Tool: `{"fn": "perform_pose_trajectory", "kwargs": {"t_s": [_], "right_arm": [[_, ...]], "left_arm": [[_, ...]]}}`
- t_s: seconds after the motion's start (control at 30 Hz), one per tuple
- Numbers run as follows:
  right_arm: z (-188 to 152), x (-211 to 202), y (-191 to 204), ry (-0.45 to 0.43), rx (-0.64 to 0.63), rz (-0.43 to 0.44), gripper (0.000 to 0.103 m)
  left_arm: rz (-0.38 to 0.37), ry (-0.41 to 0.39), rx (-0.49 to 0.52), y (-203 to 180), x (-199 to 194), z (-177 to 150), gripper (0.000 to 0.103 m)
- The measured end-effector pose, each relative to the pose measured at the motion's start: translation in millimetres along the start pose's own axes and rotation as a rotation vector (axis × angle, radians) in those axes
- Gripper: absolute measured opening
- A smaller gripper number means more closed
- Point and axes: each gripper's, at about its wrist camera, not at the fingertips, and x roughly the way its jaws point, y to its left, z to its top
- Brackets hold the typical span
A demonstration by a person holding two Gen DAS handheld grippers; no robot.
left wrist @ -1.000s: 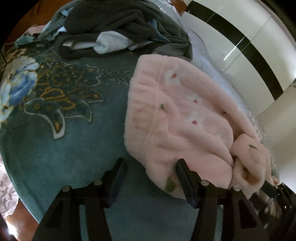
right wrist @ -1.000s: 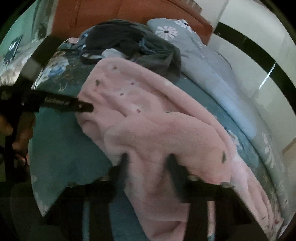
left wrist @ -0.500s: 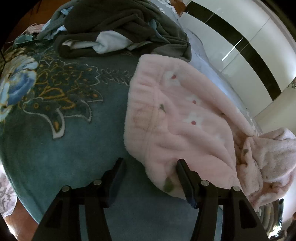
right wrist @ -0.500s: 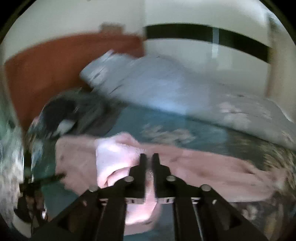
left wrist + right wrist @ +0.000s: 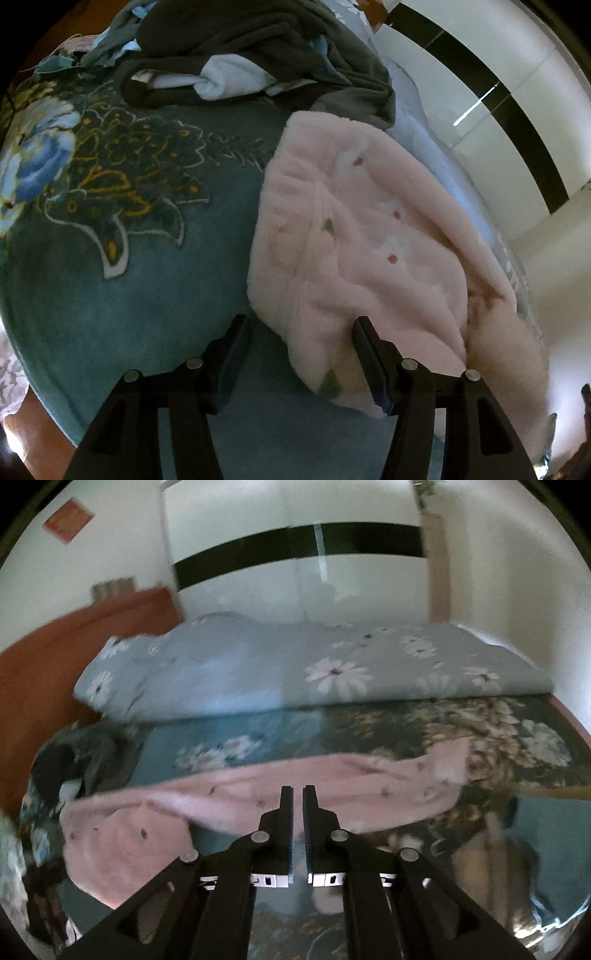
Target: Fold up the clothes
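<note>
A fluffy pink garment (image 5: 362,251) with small dots lies on the teal floral blanket (image 5: 122,266). My left gripper (image 5: 301,325) is open, its jaws straddling the garment's near corner, with the right finger (image 5: 365,343) on the pink fabric. In the right wrist view the same pink garment (image 5: 258,794) lies stretched out across the bed. My right gripper (image 5: 298,794) is nearly shut with nothing between its jaws, held above the garment.
A heap of dark grey and pale blue clothes (image 5: 251,59) lies at the head of the bed, also visible at the left in the right wrist view (image 5: 74,760). A folded grey daisy-print quilt (image 5: 314,668) lies along the far side. An orange-brown headboard (image 5: 55,657) and a white wardrobe (image 5: 332,554) stand behind.
My right gripper lifted the garment's end, swung it out to the right and now holds nothing; the pink garment went from bunched to stretched out. My left gripper stayed in place.
</note>
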Motion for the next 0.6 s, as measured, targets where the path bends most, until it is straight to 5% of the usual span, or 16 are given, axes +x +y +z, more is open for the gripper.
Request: {"fn": "perform_pose_trajectory", "kwargs": {"t_s": [0.07,0.13,0.17,0.23,0.3,0.37,0.6], "right_arm": [[-7.1,11.1,27.2,0.02,-0.059,0.057,0.005],[-17.2,23.2,55.9,0.063,-0.12,0.14,0.005],[-22.9,29.4,71.1,0.083,-0.148,0.181,0.01],[-37.5,43.2,108.6,0.123,-0.214,0.266,0.04],[-56.2,54.4,149.1,0.172,-0.293,0.359,0.055],[-77.7,59.2,187.1,0.191,-0.396,0.416,0.056],[-141.9,80.2,276.5,0.186,-0.719,0.354,0.063]], "left_arm": [[0.013,-0.01,-0.005,-2.0,0.5,2.4,0.059],[0.027,-0.023,-0.011,-2.4,0.5,3.6,0.034],[0.034,-0.03,-0.014,-2.6,0.5,4.3,0.029],[0.016,-0.045,-0.041,1.1,1.3,4.1,0.019],[-0.003,-0.071,-0.064,3.5,-3.1,2.2,0.017],[-0.006,-0.096,-0.068,5.5,-7.3,0.0,0.016],[-0.03,-0.121,-0.047,4.4,-16.0,-10.0,0.016]]}}
